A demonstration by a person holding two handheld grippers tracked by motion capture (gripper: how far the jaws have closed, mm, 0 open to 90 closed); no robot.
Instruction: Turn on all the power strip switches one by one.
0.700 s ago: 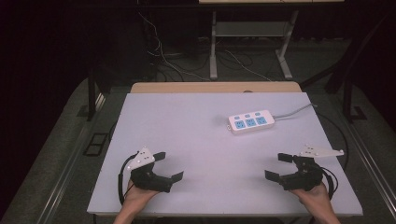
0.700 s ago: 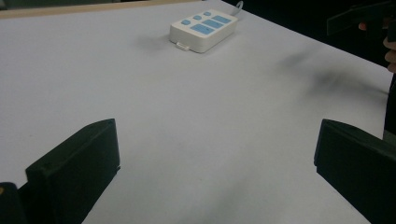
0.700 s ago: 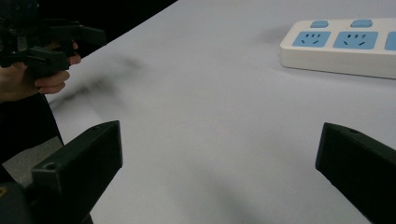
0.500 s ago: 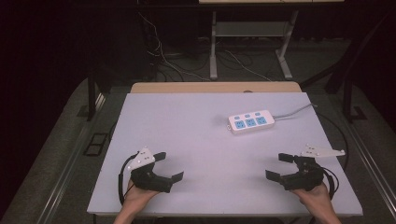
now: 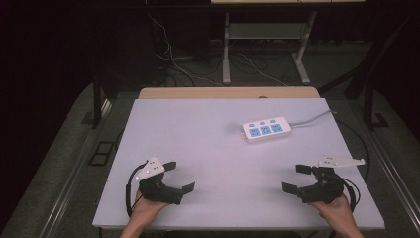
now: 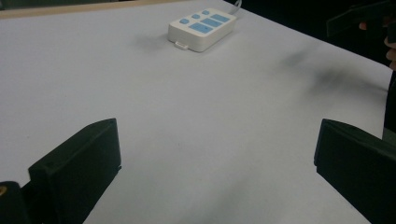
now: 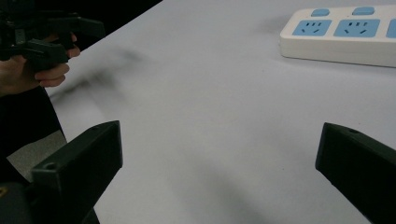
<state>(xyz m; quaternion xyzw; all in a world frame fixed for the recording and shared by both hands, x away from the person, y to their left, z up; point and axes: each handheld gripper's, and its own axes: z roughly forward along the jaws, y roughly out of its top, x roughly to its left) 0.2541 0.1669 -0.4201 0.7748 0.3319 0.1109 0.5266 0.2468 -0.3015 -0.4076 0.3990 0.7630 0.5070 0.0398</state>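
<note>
A white power strip [image 5: 266,130] with blue sockets lies on the white table [image 5: 208,139], right of centre, its grey cable running off to the right. It also appears far off in the left gripper view as the power strip [image 6: 201,28] and at the upper right as the power strip [image 7: 345,36] in the right gripper view. My left gripper [image 5: 179,176] rests near the front left edge, jaws wide apart, nothing between them. My right gripper [image 5: 296,178] rests near the front right edge, likewise open and empty. Both point inward toward the table's middle.
A wooden strip [image 5: 228,92] borders the table's far edge. Beyond it stand metal table legs [image 5: 226,49] and loose cables on a dark floor. A rail [image 5: 74,183] runs along the left side of the table.
</note>
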